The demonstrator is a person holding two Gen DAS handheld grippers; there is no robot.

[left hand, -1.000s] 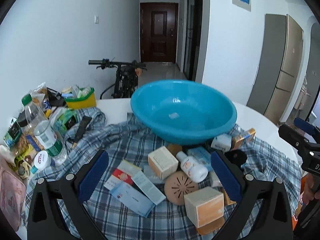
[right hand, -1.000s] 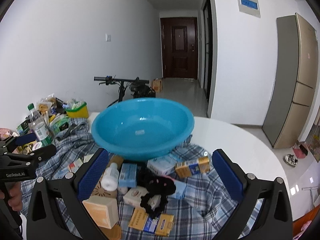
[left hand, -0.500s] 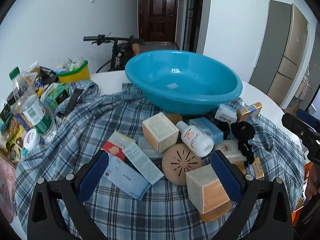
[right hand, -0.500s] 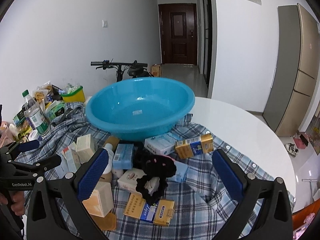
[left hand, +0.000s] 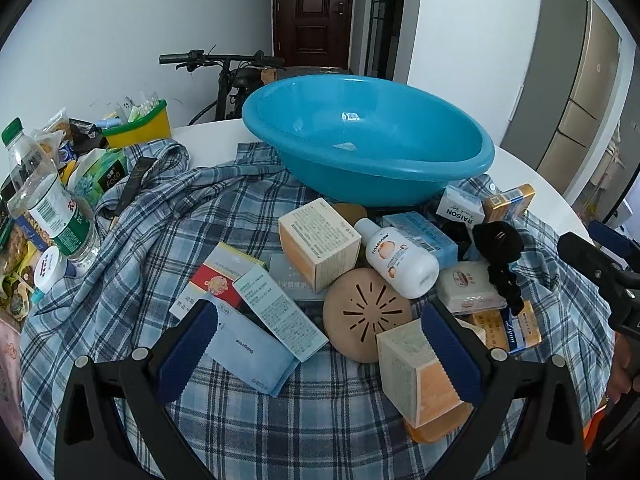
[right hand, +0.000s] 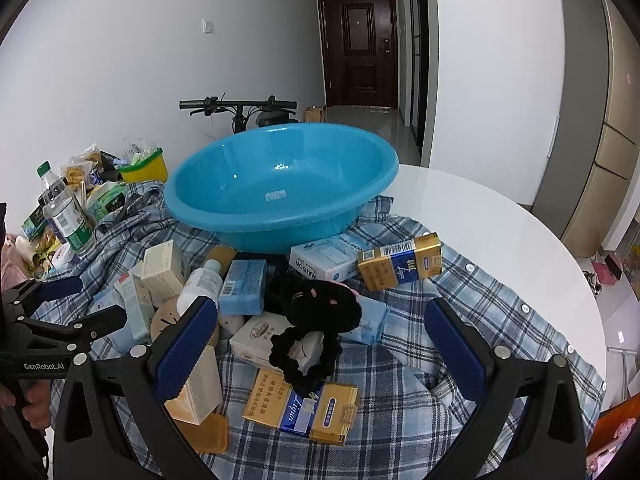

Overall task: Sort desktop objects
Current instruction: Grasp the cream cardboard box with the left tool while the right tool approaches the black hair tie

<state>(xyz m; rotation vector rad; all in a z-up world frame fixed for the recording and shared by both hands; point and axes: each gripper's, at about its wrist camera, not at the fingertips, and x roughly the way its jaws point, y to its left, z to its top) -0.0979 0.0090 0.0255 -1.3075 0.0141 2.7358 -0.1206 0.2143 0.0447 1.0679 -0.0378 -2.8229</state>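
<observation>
A jumble of small cartons and toiletries is seen heaped on a blue-and-white plaid cloth (left hand: 168,240) spread over a round white table (right hand: 480,216), just in front of a large empty turquoise plastic basin (left hand: 368,136). At the middle of the heap a white lotion bottle with an orange-printed label (left hand: 400,260) is laid on its side against a cream-and-orange cardboard box (left hand: 318,242), with a tan round vented disc (left hand: 366,314) just below them. A black fuzzy hair scrunchie (right hand: 316,320) is draped over a white soap carton, and a gold-and-blue cigarette pack (right hand: 400,266) is propped beside a white "RAISON" box (right hand: 324,258). The left gripper (left hand: 320,348) is held low over the near edge of the heap, its blue-padded jaws spread wide with nothing between them; the right gripper (right hand: 320,344) is likewise spread and empty above the scrunchie. A clear water bottle with a green cap (left hand: 44,200) and a yellow tub with a green rim (left hand: 138,128) are seen at the table's left side.
</observation>
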